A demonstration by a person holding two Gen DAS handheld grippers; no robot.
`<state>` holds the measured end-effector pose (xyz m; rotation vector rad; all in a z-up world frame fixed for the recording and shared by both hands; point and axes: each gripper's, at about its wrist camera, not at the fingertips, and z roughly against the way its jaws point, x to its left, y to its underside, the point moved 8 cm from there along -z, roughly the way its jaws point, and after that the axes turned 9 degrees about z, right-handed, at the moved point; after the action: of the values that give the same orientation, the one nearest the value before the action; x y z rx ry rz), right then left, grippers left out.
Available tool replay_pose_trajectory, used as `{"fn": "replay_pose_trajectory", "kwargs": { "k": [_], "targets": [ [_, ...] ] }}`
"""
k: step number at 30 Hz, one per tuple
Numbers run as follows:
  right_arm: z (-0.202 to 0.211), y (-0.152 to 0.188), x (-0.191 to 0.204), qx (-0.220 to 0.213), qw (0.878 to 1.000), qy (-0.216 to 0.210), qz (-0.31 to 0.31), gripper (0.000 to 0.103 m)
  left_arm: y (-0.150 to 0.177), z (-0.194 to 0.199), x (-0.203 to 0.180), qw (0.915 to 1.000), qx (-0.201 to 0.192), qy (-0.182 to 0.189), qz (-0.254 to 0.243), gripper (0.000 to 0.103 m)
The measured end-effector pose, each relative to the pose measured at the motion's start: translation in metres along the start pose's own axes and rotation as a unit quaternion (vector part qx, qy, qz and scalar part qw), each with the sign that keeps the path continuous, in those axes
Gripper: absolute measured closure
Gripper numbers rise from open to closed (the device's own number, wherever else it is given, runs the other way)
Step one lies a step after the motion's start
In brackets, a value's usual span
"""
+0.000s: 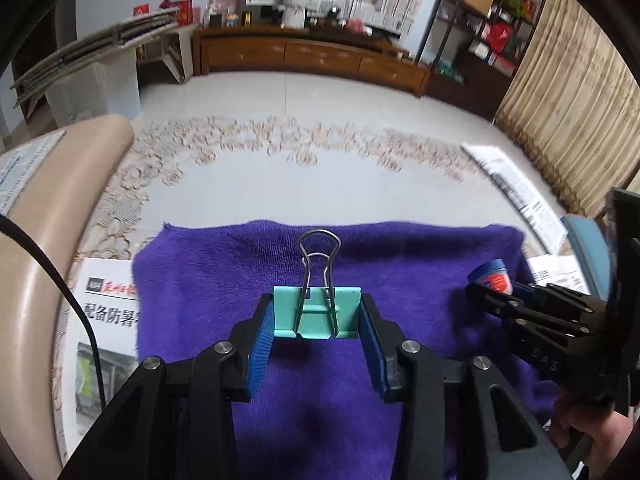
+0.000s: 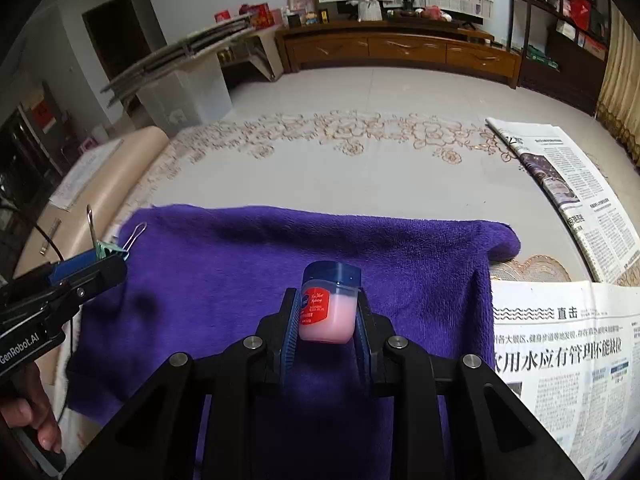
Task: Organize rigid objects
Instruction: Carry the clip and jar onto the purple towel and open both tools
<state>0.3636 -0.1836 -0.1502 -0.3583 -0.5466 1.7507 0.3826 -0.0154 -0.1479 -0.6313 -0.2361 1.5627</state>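
My left gripper (image 1: 317, 314) is shut on a teal binder clip (image 1: 317, 313) with silver wire handles, held above the purple towel (image 1: 224, 272). My right gripper (image 2: 329, 314) is shut on a small jar of pink balm (image 2: 328, 308) with a blue lid and red label, above the purple towel (image 2: 240, 248). In the left wrist view the right gripper (image 1: 486, 292) shows at the right with the jar (image 1: 493, 277). In the right wrist view the left gripper (image 2: 106, 266) shows at the left with the clip (image 2: 110, 250).
The towel lies on a table with a lace-patterned cloth (image 2: 360, 136). Newspapers lie at the right (image 2: 560, 344) and left (image 1: 100, 320). A beige chair back (image 1: 52, 216) is at the left. A wooden cabinet (image 2: 400, 52) stands across the room.
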Motion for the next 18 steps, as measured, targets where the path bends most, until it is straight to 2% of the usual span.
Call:
{"fn": "replay_pose_trajectory", "kwargs": {
  "k": [7,13,14,15,16,17,18],
  "targets": [
    [-0.019,0.011,-0.006,0.023,1.000,0.000,0.002,0.077,0.007,-0.018,0.003,0.9992,0.032,-0.021,-0.009,0.064],
    [-0.018,0.014,-0.008,0.034,0.999,-0.003,0.013,0.076,0.012,-0.019,0.013,0.9981,0.054,-0.028,0.007,0.064],
    [-0.018,0.014,-0.009,0.037,0.999,-0.007,0.010,0.074,0.014,-0.018,0.016,0.9978,0.058,-0.030,0.009,0.064],
    [-0.017,0.014,-0.009,0.039,0.999,-0.013,0.008,0.066,0.014,-0.018,0.016,0.9978,0.058,-0.031,0.012,0.060],
    [-0.016,0.016,-0.009,0.042,0.999,-0.016,0.005,0.059,0.015,-0.016,0.017,0.9978,0.057,-0.032,0.015,0.050],
    [-0.015,0.017,-0.010,0.046,0.999,-0.014,0.005,0.039,0.016,-0.015,0.019,0.9978,0.054,-0.035,0.016,0.045],
    [-0.015,0.019,-0.011,0.049,0.999,-0.009,0.007,0.025,0.016,-0.014,0.020,0.9978,0.053,-0.039,0.015,0.039]
  ]
}}
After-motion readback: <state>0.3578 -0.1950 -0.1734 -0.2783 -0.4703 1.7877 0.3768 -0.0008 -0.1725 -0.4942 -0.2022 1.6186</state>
